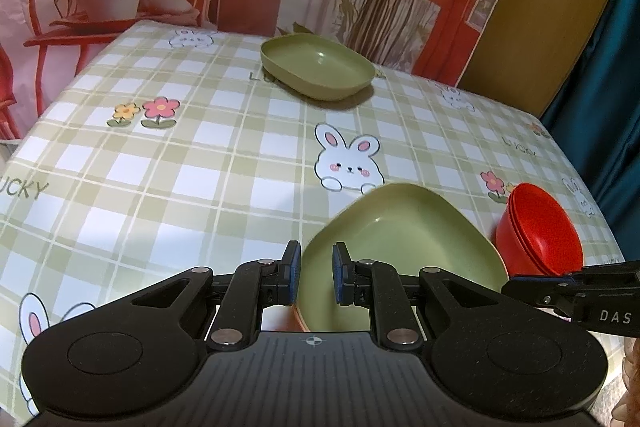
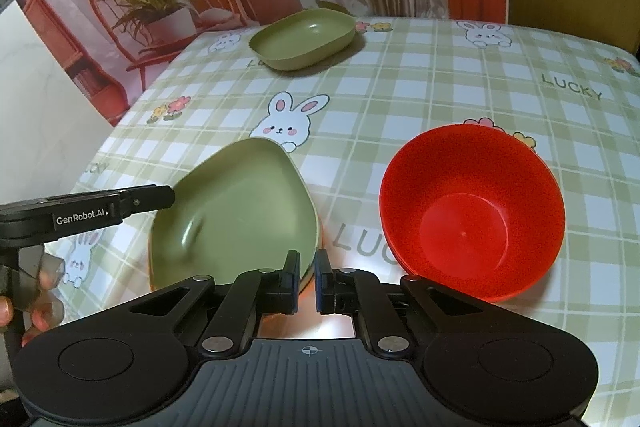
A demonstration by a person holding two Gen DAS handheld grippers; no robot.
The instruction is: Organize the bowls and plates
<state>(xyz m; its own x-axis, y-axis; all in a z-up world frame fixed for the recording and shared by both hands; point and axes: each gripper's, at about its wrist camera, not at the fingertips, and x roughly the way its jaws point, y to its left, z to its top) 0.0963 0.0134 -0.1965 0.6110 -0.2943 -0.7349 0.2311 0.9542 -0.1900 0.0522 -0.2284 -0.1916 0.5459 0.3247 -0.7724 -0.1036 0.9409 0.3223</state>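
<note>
**Both grippers pinch the near green plate while a second one waits at the far edge**

In the left wrist view, the left gripper sits at lower centre, its blue-padded jaws drawn in on the near rim of a shallow, rounded-square green plastic plate. That plate is tilted, its far corner raised toward the printed rabbit, and an orange edge shows underneath at its near rim, so it seems to lie on top of another dish; how many are under it I cannot tell. The right gripper, at lower centre of the right wrist view, is clamped nearly shut at the plate's other near edge, and the rim appears to be caught between its pads. A grip on each side probably serves to keep the wide, light plate level as it is lifted or seated.

A stack of red plastic bowls stands just beside the plate, at right in the right view; the left view shows several nested rims. The top bowl is empty.

A second green plastic plate, also empty, rests flat in the upper centre, well apart from the others, near the far edge of the green checked tablecloth. By my reading the bowls are already gathered, and that far plate has yet to join the near one.
</note>
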